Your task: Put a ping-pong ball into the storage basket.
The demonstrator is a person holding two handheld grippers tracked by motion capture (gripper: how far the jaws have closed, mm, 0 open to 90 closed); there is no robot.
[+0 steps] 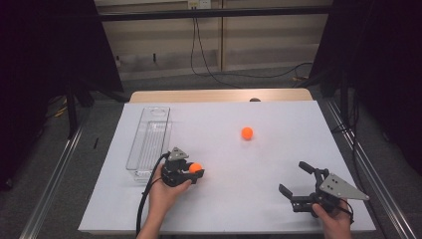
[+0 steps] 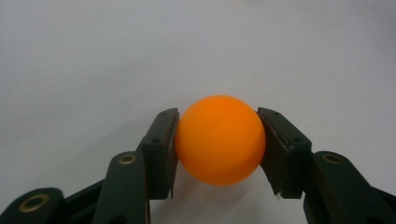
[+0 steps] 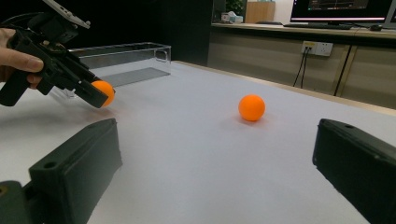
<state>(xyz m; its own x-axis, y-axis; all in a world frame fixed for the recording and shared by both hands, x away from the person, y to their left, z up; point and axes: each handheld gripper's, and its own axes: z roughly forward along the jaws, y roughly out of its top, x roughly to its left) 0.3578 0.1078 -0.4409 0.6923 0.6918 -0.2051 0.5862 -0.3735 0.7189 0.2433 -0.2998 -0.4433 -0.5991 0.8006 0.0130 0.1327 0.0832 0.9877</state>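
Left gripper: the left gripper sits low and left of centre in the high view, its jaws clamped on an orange ball. In the left gripper view the two pads press the ball's sides at mid-frame, just above the white table top.
Held ball: in the right gripper view it shows at the left edge, at the tip of the left gripper, low over the table.
Right gripper: the right gripper is at the lower right of the high view, its jaws standing wide apart with nothing between them.
Second ball: a second orange ball lies loose on the table, above and right of the held one, well apart from both grippers. In the right gripper view it rests at mid-frame between the two spread jaws, farther off.
Clear tray: a clear plastic tray lies lengthwise at the left of the table, its near end just beside the left gripper.
In the way: the table between the left gripper and the tray is bare; bare table also lies between the right gripper and the loose ball.
Surroundings: dark curtains at both upper corners, cables on the floor beyond the far table edge.
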